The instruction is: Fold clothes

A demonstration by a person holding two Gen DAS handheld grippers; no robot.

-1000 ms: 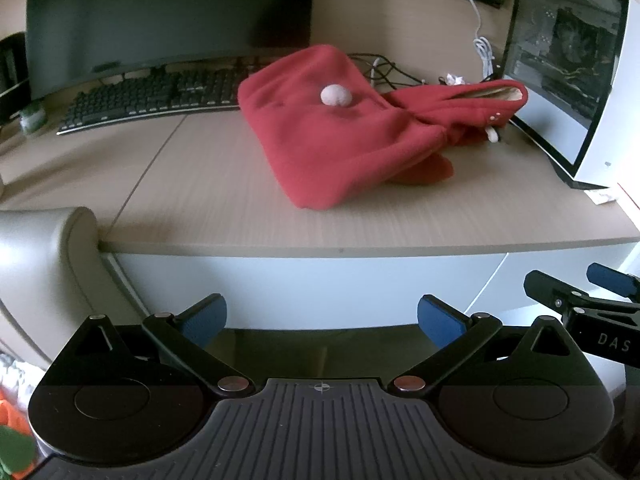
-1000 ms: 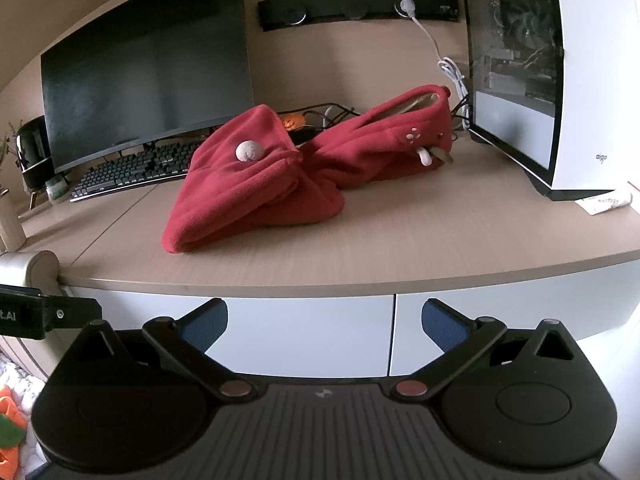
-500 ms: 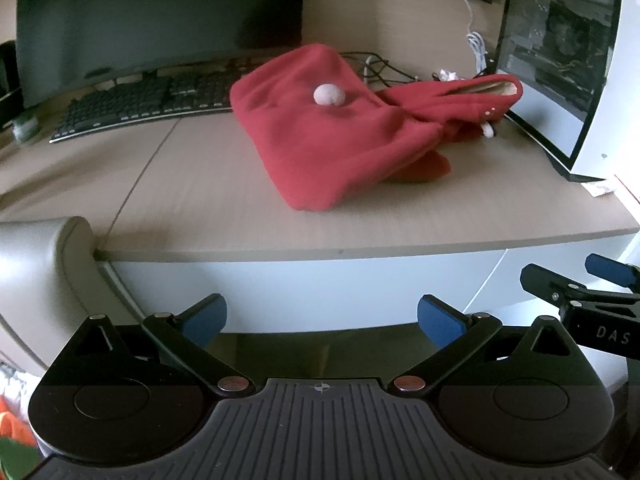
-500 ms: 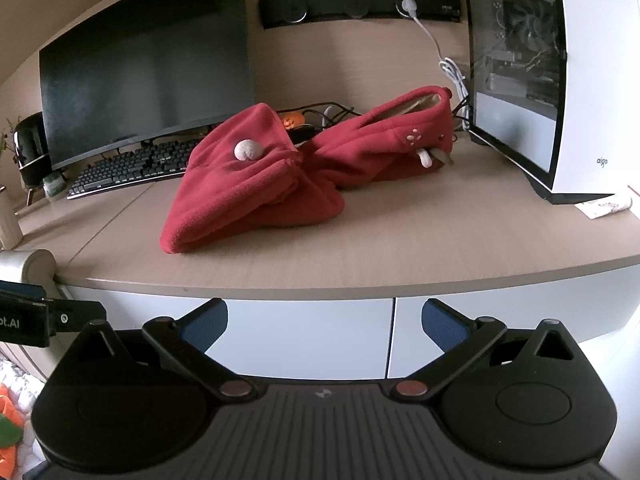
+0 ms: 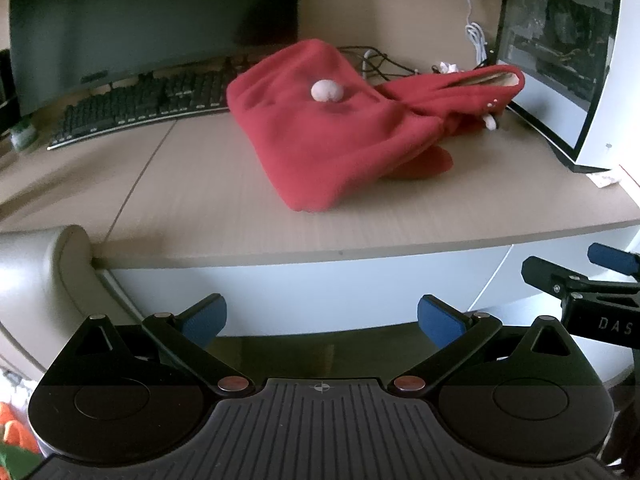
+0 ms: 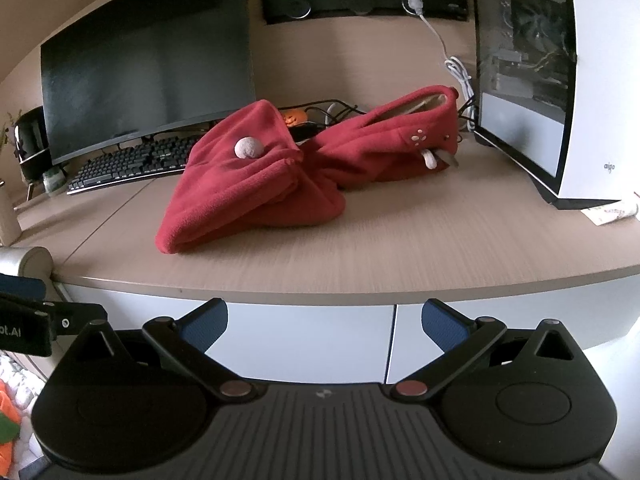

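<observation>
— Desk and garment?
— Light wood-grain desk (image 5: 208,184); crumpled red fleece garment (image 5: 332,140) lies on it, between black keyboard (image 5: 140,108) and white computer case (image 6: 592,92).
— Grippers?
— Left gripper (image 5: 320,316) and right gripper (image 6: 324,320): blue-padded jaws spread wide, holding nothing, before the desk edge.
</observation>
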